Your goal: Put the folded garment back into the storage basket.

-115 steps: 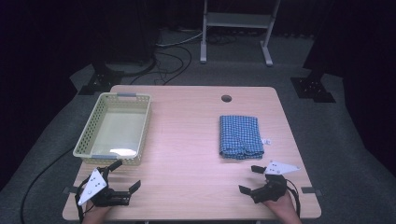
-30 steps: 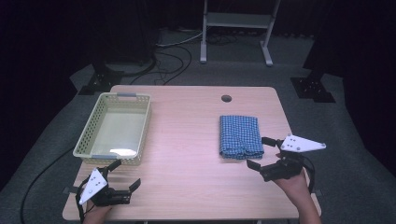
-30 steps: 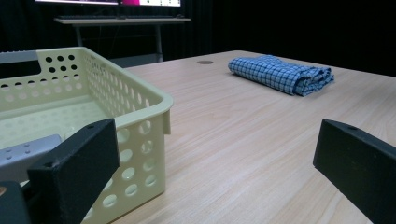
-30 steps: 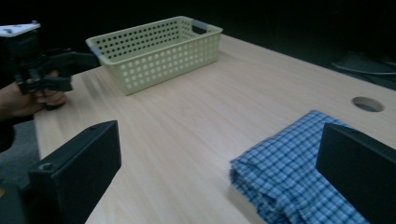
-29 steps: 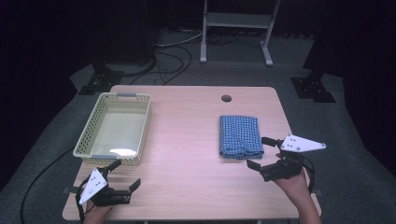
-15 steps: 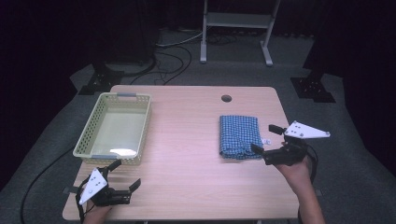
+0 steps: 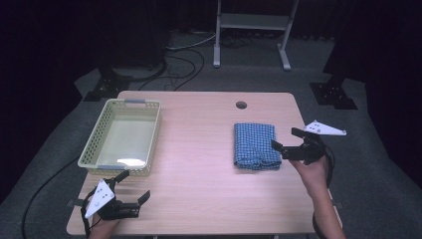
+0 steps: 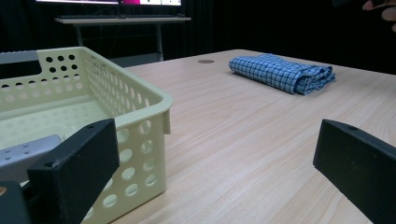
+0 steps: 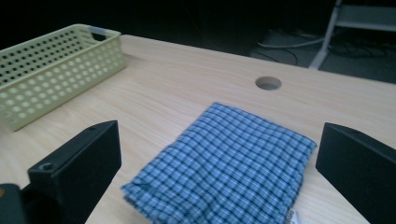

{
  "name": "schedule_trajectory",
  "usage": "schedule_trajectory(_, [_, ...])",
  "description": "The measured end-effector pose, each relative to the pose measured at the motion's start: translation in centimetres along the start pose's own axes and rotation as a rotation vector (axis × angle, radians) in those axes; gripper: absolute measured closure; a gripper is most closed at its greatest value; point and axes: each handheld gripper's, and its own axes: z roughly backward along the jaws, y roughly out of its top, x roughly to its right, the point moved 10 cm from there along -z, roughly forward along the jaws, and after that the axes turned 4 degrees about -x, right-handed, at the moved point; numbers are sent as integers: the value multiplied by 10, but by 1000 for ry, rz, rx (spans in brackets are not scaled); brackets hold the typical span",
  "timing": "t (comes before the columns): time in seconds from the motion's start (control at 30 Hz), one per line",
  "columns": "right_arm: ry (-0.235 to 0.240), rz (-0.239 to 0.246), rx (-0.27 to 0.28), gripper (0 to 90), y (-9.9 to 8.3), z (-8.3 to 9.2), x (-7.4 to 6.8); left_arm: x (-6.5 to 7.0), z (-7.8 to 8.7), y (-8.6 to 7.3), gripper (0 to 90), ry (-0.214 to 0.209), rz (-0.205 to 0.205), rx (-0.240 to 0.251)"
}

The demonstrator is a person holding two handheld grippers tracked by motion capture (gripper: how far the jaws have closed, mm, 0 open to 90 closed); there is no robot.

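A folded blue checked cloth [image 7: 255, 145] lies flat on the right half of the wooden table [image 7: 199, 164]. My right gripper [image 7: 287, 140] hovers open at the cloth's right edge, its jaws spread wide and pointing left over it. In the right gripper view the cloth [image 9: 224, 170] sits between and just beyond the two black jaws. My left gripper [image 7: 133, 185] rests open near the table's front left corner, just in front of a pale yellow perforated basket [image 7: 124, 137]. From the left gripper view the basket [image 8: 88, 107] is close on the left and the cloth [image 8: 282, 72] lies far off.
A round cable hole [image 7: 241, 105] is in the table near its far edge. The basket holds nothing. A metal stand [image 7: 251, 30] and cables [image 7: 184, 55] are on the dark floor behind the table.
My right gripper has risen from the table's front right edge and moved forward and left to the cloth's right side. The left gripper has stayed put.
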Motion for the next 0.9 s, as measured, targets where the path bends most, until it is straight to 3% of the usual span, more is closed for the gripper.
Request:
schedule_trajectory(0.23, [-42, -84, -59, 0, -15, -20, 22, 0, 0, 0, 0, -1, 2, -1])
schedule_trajectory(0.43, [-62, -128, -121, 0, -26, -37, 36, 0, 0, 0, 0, -3, -2, -2])
schedule_trajectory(0.67, [-60, -158, -178, 0, -38, -55, 44, 0, 0, 0, 0, -2, 0, -1])
schedule_trajectory(0.9, [-75, -154, -223, 0, -44, -71, 45, 0, 0, 0, 0, -2, 5, -3])
